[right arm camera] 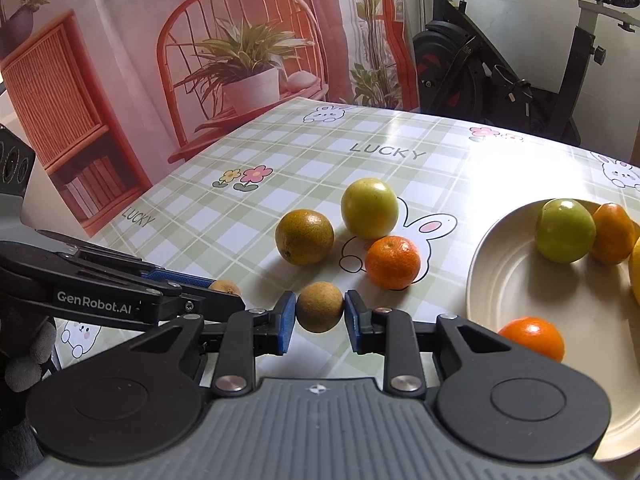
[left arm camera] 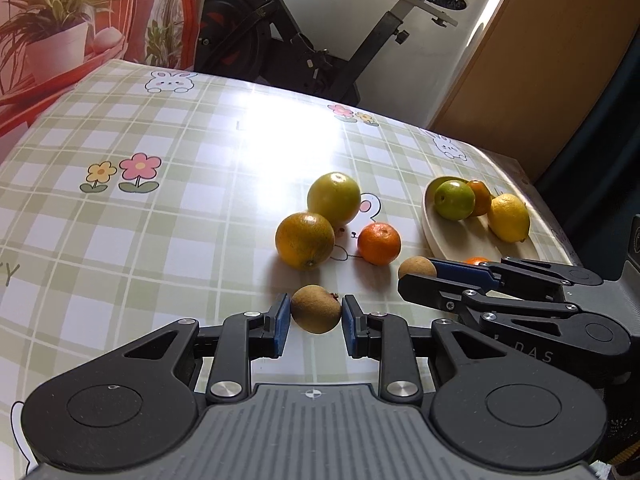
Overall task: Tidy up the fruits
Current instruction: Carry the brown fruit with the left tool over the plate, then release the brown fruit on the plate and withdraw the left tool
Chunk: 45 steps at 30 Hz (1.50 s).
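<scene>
My left gripper (left arm camera: pixel 314 322) is shut on a small brown fruit (left arm camera: pixel 316 309) low over the table. My right gripper (right arm camera: pixel 320 318) is shut on a second small brown fruit (right arm camera: pixel 320 307), which also shows in the left wrist view (left arm camera: pixel 416 268). Loose on the checked tablecloth lie a dull orange (left arm camera: pixel 305 246), a yellow-green fruit (left arm camera: pixel 334 198) and a tangerine (left arm camera: pixel 379 243). The cream plate (right arm camera: pixel 504 280) at the right holds a green fruit (right arm camera: pixel 565 230), two tangerines (right arm camera: pixel 534 338) and a lemon (left arm camera: pixel 509 218).
The checked tablecloth (left arm camera: pixel 160 220) covers the table. An exercise bike (left arm camera: pixel 304 40) stands behind its far edge, beside a printed backdrop (right arm camera: pixel 200 60). A wooden panel (left arm camera: pixel 540 60) stands at the right. The plate sits close to the table's right edge.
</scene>
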Tool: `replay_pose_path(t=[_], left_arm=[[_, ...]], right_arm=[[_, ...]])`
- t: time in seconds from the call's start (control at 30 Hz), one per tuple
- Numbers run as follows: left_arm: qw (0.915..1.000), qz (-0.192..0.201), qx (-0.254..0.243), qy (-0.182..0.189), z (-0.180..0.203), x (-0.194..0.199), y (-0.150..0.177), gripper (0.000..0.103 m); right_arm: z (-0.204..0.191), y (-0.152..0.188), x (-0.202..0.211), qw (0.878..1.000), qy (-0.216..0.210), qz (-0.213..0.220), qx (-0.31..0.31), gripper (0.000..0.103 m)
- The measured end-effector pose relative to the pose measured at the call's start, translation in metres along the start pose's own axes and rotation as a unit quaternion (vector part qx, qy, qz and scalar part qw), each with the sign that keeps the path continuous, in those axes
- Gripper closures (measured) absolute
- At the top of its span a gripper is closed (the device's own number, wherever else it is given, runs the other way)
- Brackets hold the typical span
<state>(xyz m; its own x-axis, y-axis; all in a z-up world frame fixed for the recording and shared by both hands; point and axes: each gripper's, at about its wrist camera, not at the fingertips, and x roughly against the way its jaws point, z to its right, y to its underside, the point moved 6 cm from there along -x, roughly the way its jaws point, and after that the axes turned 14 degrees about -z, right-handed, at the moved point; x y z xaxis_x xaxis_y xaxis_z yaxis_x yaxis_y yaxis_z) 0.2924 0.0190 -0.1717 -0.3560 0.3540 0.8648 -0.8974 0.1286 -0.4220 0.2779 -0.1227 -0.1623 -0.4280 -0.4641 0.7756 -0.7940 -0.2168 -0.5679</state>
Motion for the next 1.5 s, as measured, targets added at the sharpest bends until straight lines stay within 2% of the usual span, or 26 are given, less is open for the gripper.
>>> replay_pose_path(t=[0.27, 0.47, 0.6, 0.73, 0.93, 1.23, 1.5], left_arm=[[0.9985, 0.031, -0.041, 0.021, 0.046, 0.012, -0.048, 0.074], [0.9959, 0.007, -0.082, 0.039, 0.091, -0.023, -0.070, 0.074], [0.9944, -0.016, -0.094, 0.044, 0.111, -0.050, -0.081, 0.074], [0.9926, -0.038, -0.109, 0.040, 0.127, -0.075, -0.087, 0.074], [0.9915, -0.065, -0.110, 0.027, 0.126, -0.102, -0.091, 0.074], [0.9896, -0.083, -0.115, 0.023, 0.130, -0.119, -0.093, 0.074], [0.9905, -0.077, -0.111, 0.025, 0.131, -0.116, -0.096, 0.072]], right_arm=[[0.041, -0.012, 0.046, 0.996, 0.027, 0.070, -0.051, 0.074], [0.087, -0.012, 0.070, 0.988, 0.069, 0.099, -0.093, 0.074], [0.115, -0.002, 0.072, 0.985, 0.093, 0.093, -0.114, 0.074], [0.132, 0.007, 0.065, 0.984, 0.099, 0.080, -0.126, 0.074], [0.146, 0.011, 0.050, 0.984, 0.100, 0.067, -0.130, 0.074], [0.152, 0.011, 0.038, 0.985, 0.101, 0.058, -0.129, 0.074], [0.154, 0.010, 0.035, 0.984, 0.108, 0.051, -0.135, 0.074]])
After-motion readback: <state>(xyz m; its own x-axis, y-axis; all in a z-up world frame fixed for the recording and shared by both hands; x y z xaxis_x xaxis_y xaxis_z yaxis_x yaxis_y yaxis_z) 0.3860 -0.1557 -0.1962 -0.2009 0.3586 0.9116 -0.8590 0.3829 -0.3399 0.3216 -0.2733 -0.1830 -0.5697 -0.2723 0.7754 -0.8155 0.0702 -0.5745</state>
